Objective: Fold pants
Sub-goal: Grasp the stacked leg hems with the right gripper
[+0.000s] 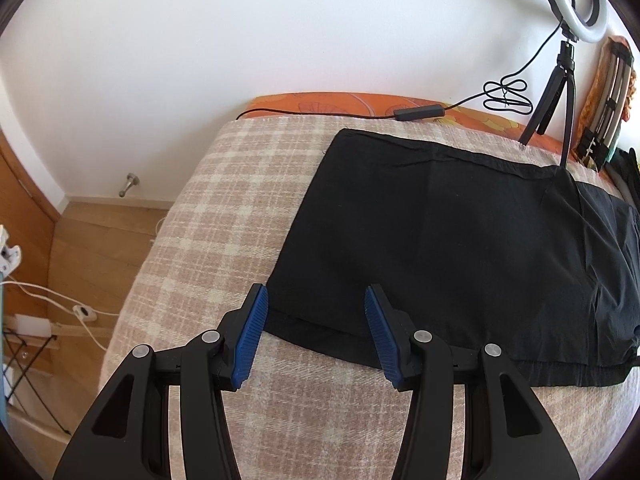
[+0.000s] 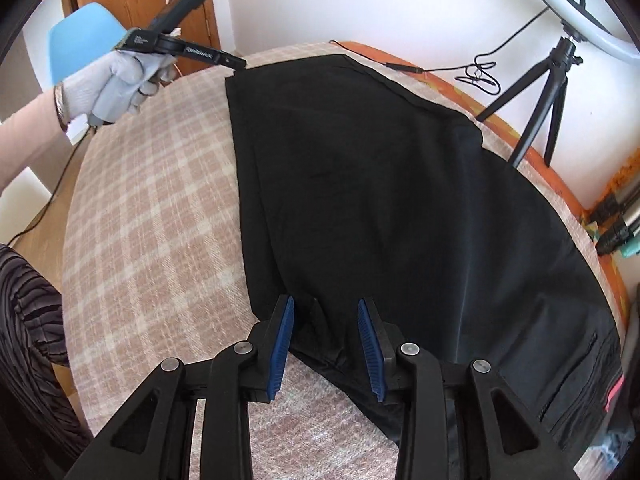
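Your right gripper (image 2: 326,344), jaws released, straddles a pants (image 2: 380,184) edge; left gripper (image 1: 316,332) likewise released at the hem corner.

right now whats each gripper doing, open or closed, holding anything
left gripper: jaws open, holding nothing, at the hem corner of the black pants.
right gripper: jaws open, straddling the pants' near edge, not clamped.

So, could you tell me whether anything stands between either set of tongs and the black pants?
Nothing visible does. The left tongs hang open right at the near hem corner of the black pants, and the right tongs are open over a fabric edge. Only the plaid blanket lies around them.
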The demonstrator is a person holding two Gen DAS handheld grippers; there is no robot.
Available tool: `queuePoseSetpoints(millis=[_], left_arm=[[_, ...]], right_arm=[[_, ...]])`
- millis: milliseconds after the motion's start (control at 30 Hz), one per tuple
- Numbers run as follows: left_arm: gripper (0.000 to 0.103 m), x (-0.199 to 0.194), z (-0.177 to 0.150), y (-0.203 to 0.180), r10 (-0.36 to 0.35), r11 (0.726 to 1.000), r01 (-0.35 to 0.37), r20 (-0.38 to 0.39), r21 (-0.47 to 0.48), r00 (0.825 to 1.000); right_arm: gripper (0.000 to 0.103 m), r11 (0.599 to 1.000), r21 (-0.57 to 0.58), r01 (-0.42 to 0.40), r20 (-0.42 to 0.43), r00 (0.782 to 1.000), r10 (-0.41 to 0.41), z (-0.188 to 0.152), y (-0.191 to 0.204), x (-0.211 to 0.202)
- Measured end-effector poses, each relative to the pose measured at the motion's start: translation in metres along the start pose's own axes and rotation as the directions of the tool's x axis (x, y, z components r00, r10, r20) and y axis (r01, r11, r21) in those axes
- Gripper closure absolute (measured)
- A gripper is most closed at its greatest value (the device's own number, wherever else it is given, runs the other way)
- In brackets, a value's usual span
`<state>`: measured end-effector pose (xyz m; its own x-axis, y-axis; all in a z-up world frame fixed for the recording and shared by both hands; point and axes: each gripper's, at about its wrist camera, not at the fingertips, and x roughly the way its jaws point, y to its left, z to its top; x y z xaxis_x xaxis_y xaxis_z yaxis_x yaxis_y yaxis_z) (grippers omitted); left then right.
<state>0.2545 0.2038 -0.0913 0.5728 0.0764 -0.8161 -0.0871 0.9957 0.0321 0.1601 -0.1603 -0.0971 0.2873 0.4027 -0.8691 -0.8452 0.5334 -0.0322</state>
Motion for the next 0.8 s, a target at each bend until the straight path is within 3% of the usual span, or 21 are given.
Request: queuePoseSetpoints(millis=[133,300,400,500,633,800], left_arm=[[0.052,-0.001,0.001,0.017,0.001,0.998,-0.002,-0.012,-0.056,1.000],[0.052,-0.002,0.000,0.034,-0.047,0.986,0.042,-0.025,-0.160,0.999],[0.052,0.001,-0.001,0.039,-0.071,0.977,0.063,-0.033,-0.204,0.997],[0.052,0.002,-0.003,0.039,-0.092,0.967,0.080,-0.040,-0.242,0.995],[0.049,0.011,-0.002,0.037,-0.092,0.962,0.073,-0.060,-0.265,0.994],[0.047,0.026,0.000,0.040,-0.068,0.942,0.034,-0.092,-0.333,0.993]], right_arm=[[0.074,1.000,0.013,0.011,-0.013,1.000,-0.011,-0.010,0.004,0.007],[0.088,0.997,-0.051,0.050,-0.010,0.999,-0.050,-0.013,0.017,0.007],[0.096,0.998,-0.031,0.049,0.004,0.999,-0.049,-0.014,0.017,0.003],[0.096,0.999,-0.031,0.034,0.013,0.999,-0.034,-0.017,0.020,-0.002],[0.097,0.991,-0.117,0.064,-0.007,0.998,-0.065,-0.022,0.034,0.002],[0.091,0.996,-0.083,0.036,-0.013,0.999,-0.037,-0.015,0.026,0.002]])
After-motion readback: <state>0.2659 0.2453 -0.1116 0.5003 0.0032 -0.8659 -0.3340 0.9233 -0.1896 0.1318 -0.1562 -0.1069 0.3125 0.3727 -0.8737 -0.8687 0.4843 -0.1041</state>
